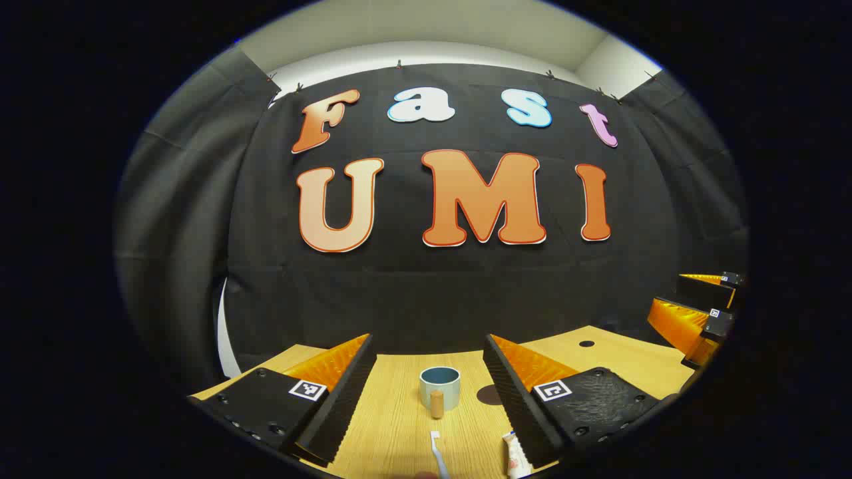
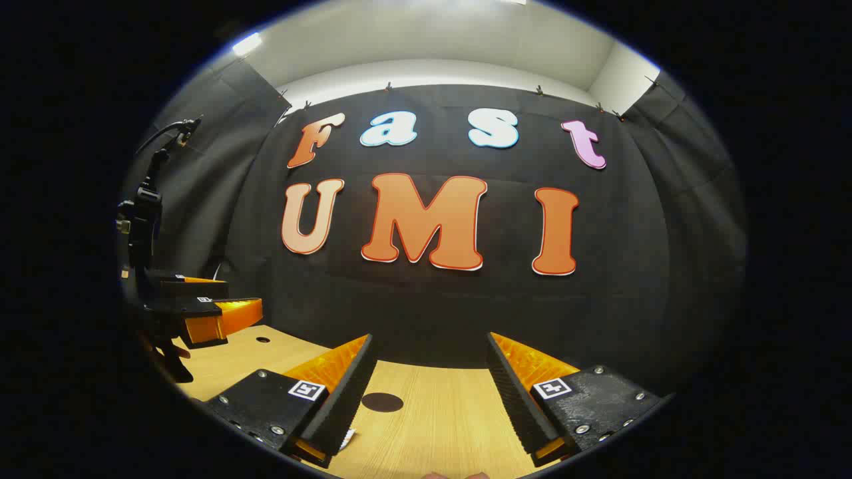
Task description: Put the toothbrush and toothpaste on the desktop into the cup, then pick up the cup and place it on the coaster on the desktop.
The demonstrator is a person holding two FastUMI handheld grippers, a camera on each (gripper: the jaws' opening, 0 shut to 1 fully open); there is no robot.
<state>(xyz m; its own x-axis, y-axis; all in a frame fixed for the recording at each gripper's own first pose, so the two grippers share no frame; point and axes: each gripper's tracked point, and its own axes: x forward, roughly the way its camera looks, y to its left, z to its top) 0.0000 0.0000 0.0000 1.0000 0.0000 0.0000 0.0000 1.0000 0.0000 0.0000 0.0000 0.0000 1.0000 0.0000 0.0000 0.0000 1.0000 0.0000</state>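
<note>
In the left gripper view, the toothbrush (image 1: 436, 454) is lying nearest on the wooden counter (image 1: 393, 426), the toothpaste (image 1: 514, 456) just beside the right finger; the left tongs (image 1: 429, 392) are gaping released, framing the blue-grey cup (image 1: 440, 387), the dark coaster (image 1: 489, 394) near it. In the right gripper view, the right tongs (image 2: 429, 399) are spreading wide, grasping nothing, with the coaster (image 2: 382, 402) lying between them.
</note>
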